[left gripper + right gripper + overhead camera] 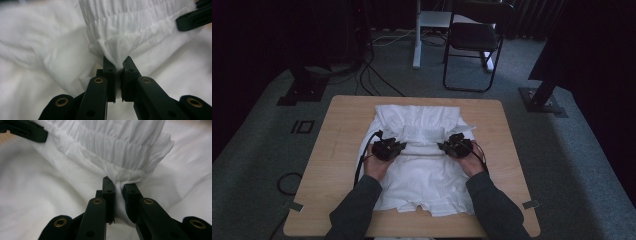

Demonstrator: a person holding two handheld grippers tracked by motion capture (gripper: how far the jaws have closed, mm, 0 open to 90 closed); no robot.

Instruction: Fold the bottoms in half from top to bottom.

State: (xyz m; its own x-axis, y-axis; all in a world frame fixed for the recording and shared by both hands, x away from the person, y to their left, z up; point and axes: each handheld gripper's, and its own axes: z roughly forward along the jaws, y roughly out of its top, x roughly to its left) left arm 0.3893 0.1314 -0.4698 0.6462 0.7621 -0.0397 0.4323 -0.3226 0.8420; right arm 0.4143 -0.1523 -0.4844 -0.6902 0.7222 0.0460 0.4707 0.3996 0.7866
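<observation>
Folding the white garment (419,170) on the table (339,145), judged mid-fold.

Left gripper (388,148) and right gripper (455,145) each pinch its gathered band (130,22); next, the band probably needs carrying level and laying flat.

High view dim, surroundings near black, worktop (342,150) lit from above. Gripper views brighter; white garment (62,62) blown out, blurred at left edge, far folds defocused.
</observation>
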